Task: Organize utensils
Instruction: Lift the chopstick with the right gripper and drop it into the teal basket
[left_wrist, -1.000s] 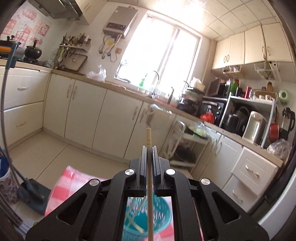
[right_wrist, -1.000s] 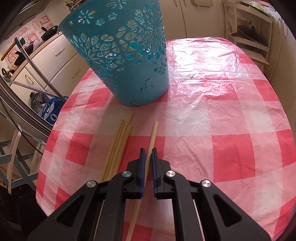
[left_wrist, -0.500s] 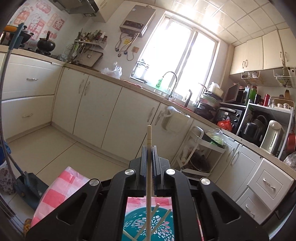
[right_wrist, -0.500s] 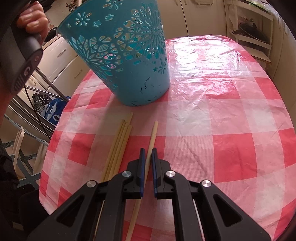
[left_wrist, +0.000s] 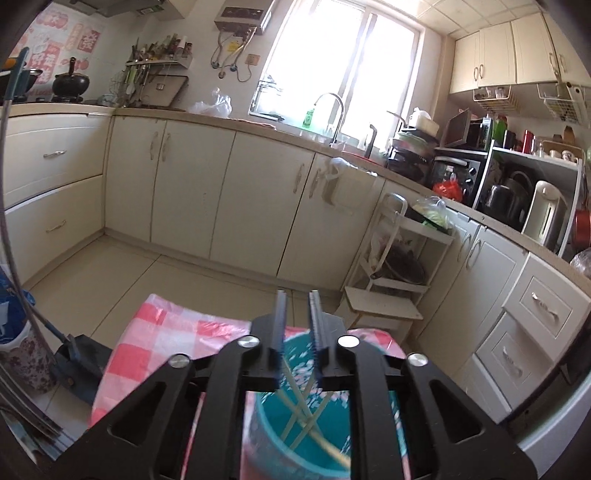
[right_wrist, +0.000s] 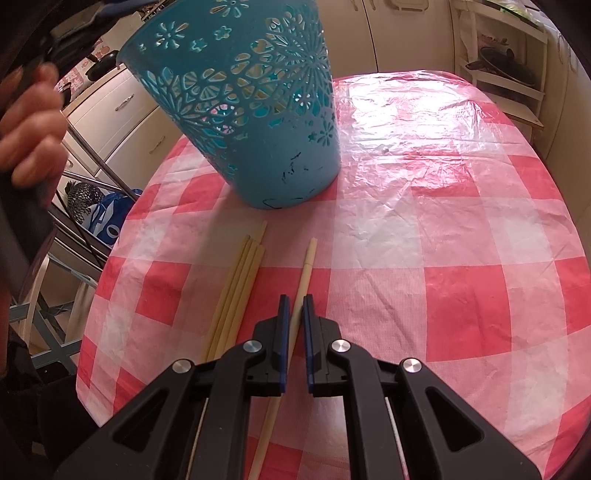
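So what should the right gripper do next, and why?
Probably squeeze shut. The right gripper is open around a single chopstick lying on the table, and the blue basket just ahead is where it belongs.

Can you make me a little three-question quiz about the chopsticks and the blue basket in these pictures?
1. True or false: the left gripper is holding a chopstick.
2. Which is right about the right gripper?
A) It sits astride a single chopstick on the checkered tablecloth.
B) It is lifting the teal basket.
C) It is inside the basket.
3. Fill in: the bundle of chopsticks lies on the table to the ___ of the single chopstick in the right wrist view.

Key:
1. False; its jaws are apart and empty, above the chopsticks in the basket.
2. A
3. left
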